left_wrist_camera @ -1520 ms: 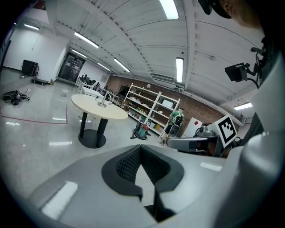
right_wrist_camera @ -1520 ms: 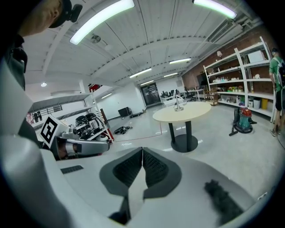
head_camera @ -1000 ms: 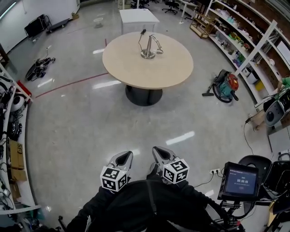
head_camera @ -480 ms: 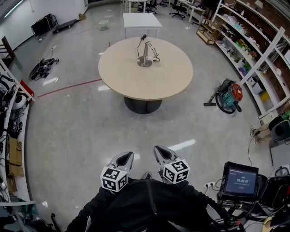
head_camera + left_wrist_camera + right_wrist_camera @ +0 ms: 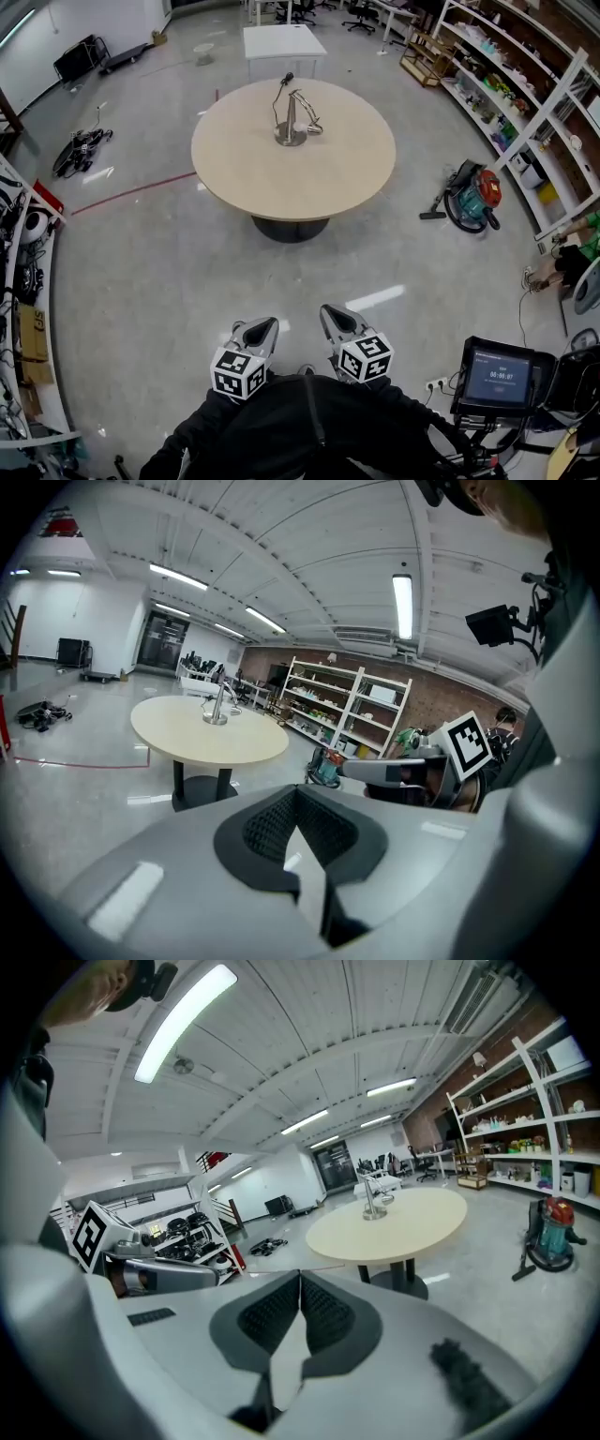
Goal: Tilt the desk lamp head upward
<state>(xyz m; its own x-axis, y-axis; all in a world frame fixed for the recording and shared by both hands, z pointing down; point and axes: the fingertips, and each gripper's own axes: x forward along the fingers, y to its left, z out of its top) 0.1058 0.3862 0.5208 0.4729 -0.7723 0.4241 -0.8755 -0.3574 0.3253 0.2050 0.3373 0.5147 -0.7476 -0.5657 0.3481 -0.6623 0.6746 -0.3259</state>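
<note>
In the head view, the desk lamp (image 5: 291, 117) is seen on the far part of a round table (image 5: 281, 192), well apart from the person. The left hand-held gripper (image 5: 262, 325) and the right hand-held gripper (image 5: 332, 317) are held side by side close to the body, above the bare floor. Nothing is carried by either.

In the left gripper view, the jaws are shown pressed together with nothing between them. The lamp is small and distant here, upright on the table top.

In the right gripper view, the jaws are likewise closed and empty. The lamp (image 5: 376, 1200) is seen with a round base, a shiny post and a thin bent arm. Its head is too small for its tilt to be read.

The lamp is judged to be metal, rather light and smooth. The joint is probably stiff, so the base could slide or tip. It is best steadied at the post by one gripper, while the head is taken at its edge by the other.
</note>
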